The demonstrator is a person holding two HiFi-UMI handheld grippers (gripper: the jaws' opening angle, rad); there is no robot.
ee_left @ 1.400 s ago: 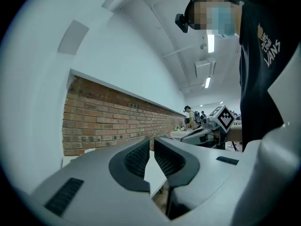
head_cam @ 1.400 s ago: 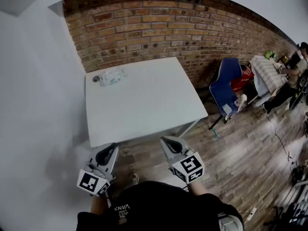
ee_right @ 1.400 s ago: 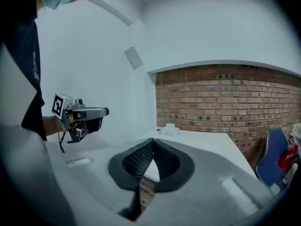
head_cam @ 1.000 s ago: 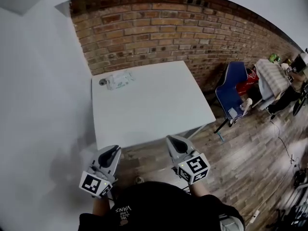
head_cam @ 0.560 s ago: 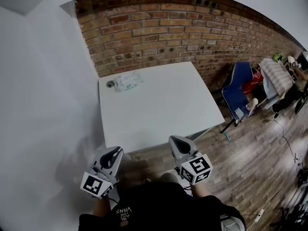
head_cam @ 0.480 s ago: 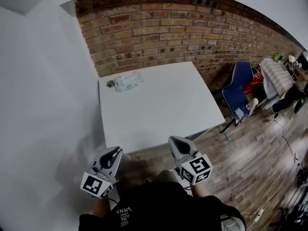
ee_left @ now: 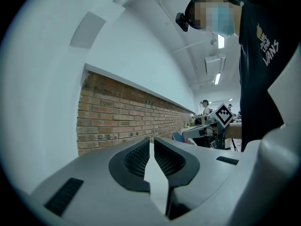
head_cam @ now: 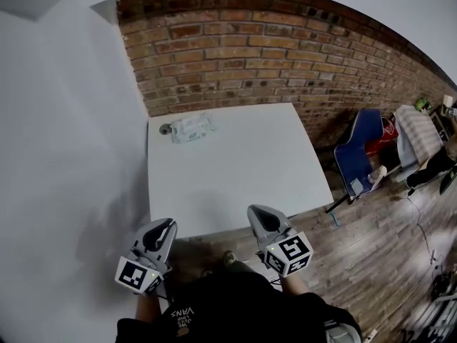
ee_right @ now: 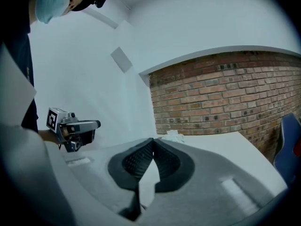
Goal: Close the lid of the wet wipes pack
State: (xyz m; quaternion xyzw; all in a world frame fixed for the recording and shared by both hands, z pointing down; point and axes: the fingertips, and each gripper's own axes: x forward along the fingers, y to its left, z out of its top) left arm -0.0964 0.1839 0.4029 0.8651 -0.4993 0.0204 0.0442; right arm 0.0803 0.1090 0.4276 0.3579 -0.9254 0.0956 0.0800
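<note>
Stepping closer, the person has brought the left claw (head_cam: 162, 225) and right claw (head_cam: 258, 212), both pinched together and empty, to the counter's (head_cam: 235, 170) near edge; the wet wipes pack (head_cam: 193, 128) lies well ahead, far-left, its lid likely still untouched.

Grey left gripper (head_cam: 166, 224) and right gripper (head_cam: 255, 211), black-and-white marker cubes (head_cam: 289, 254), black shirt (head_cam: 228, 309).

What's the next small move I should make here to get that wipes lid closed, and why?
Probably move the left gripper forward across the table toward the wet wipes pack. The pack lies at the far left corner by the brick wall, while the left and the right gripper hang at the near edge, jaws together, empty.
</note>
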